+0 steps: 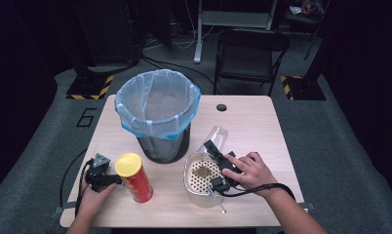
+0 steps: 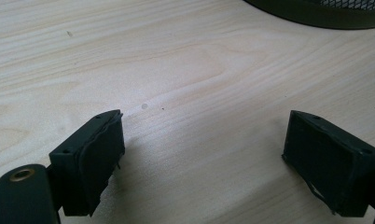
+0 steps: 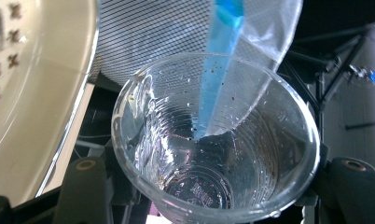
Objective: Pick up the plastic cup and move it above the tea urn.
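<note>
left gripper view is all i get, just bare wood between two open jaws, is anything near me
Observer: Yes, a red chip can with a yellow lid stands upright just to the right of your left gripper.
Operator: what's the other hand doing
Observer: The right gripper is shut on a clear plastic cup, tipped on its side.
Operator: tipped over what
Observer: Over a white strainer with brownish residue in it, in front of the bin.
</note>
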A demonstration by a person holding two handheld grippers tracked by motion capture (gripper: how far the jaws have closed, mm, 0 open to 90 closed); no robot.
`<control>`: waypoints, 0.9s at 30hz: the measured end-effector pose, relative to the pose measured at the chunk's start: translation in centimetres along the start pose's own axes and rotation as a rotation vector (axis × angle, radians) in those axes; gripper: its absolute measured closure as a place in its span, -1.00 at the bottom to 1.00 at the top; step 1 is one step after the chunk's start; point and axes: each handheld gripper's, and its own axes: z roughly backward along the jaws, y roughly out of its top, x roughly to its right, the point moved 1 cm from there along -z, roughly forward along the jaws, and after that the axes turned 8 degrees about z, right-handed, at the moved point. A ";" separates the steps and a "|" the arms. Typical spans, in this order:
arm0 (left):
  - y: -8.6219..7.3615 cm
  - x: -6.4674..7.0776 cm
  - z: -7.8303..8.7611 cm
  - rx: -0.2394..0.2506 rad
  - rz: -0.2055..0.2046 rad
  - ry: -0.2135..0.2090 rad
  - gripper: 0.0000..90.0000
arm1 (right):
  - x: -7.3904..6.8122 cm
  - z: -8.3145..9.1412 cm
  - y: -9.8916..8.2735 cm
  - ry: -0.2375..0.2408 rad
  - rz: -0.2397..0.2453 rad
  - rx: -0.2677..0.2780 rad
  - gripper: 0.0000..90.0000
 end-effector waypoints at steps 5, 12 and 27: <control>0.0 0.0 0.0 0.001 0.001 0.000 -0.74 | 0.0 0.0 0.0 0.002 -0.161 -0.003 -0.23; 0.0 0.0 0.0 0.001 0.001 0.000 -0.74 | 0.5 0.0 -0.6 -0.022 -0.532 -0.026 -0.23; 0.0 0.0 0.0 0.000 0.000 0.000 -0.74 | 1.3 -0.6 -5.0 0.147 -1.639 0.054 -0.23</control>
